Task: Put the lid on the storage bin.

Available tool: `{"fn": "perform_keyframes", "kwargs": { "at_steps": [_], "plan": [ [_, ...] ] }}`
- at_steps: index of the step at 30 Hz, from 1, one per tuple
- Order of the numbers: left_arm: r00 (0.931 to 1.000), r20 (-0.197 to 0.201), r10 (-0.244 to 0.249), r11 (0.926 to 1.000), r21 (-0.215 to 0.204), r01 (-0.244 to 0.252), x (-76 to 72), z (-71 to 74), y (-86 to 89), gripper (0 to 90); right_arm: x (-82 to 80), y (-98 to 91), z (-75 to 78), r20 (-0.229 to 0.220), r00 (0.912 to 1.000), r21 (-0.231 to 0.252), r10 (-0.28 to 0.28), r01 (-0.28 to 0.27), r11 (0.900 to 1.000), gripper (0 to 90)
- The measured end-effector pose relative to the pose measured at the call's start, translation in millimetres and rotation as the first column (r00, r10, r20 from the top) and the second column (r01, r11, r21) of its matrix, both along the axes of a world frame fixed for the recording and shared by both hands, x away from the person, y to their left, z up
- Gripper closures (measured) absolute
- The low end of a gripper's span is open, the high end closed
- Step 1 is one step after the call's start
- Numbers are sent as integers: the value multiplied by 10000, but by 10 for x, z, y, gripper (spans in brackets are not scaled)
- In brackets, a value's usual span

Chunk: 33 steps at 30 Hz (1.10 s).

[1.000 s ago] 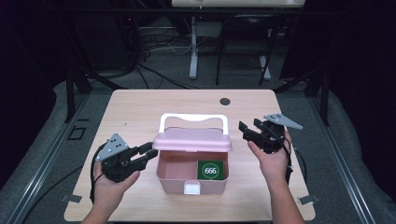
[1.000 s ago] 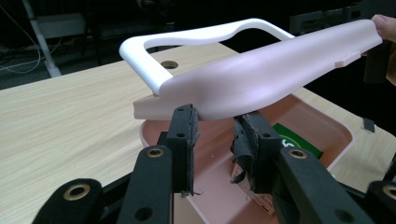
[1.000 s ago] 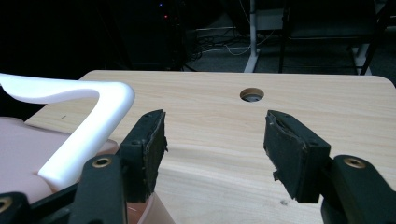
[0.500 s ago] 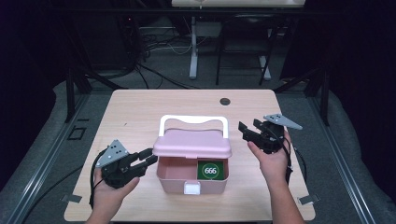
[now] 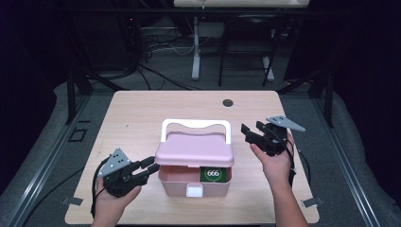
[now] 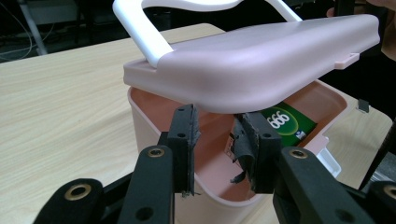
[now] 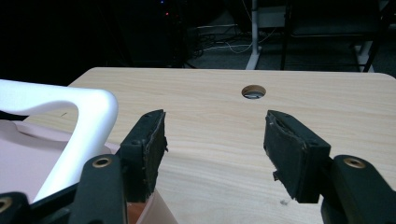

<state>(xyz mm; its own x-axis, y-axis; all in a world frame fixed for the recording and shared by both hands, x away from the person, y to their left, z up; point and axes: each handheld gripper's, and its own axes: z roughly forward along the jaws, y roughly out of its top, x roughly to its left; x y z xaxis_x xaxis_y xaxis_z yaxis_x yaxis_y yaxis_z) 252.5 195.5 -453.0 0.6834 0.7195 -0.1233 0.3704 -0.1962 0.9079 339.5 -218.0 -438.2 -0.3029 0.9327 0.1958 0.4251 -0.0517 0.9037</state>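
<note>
I have the pink box (image 5: 194,177) sitting near the front middle of the wooden table (image 5: 142,113), its lid (image 5: 195,149) propped partly up with the white handle (image 5: 195,125) standing above the far edge, and a green pack marked 666 (image 5: 213,173) showing inside through the gap. My left hand (image 5: 111,203) comes in from the bottom edge, forearm angled inward, and holds the left gripper (image 5: 147,169) low and roughly level, its tips aimed right at the box's near left corner. In the left gripper view that gripper (image 6: 217,140) has its jaws parted, nothing pressed between the pads, and they sit just at the open rim under the raised lid (image 6: 261,60). My right hand (image 5: 274,161) rests on the table right of the box, wrist straight, with the right gripper (image 5: 250,132) pointing left toward the handle's end. In the right gripper view its jaws (image 7: 212,149) stand wide apart over bare tabletop, the handle (image 7: 79,126) just beside one of them.
</note>
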Motion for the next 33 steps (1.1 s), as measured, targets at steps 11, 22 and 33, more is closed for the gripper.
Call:
{"fn": "perform_keyframes", "kwargs": {
  "at_steps": [11, 22, 33],
  "plan": [
    [9997, -224, -47, 9999, -108, 45, -40, -132, 28, 683, 3, 8, -15, -45, 10000, -46, 30, -31, 10000, 386],
    [9989, -470, -75, 10000, -37, 74, -74, -226, 47, 684, 1, 6, -14, -57, 10000, -48, 38, -38, 10000, 386],
    [9982, -598, -13, 9999, 148, 22, -110, -295, 58, 684, 0, 8, -15, -36, 10000, -48, 24, -24, 10000, 386]
  ]
}}
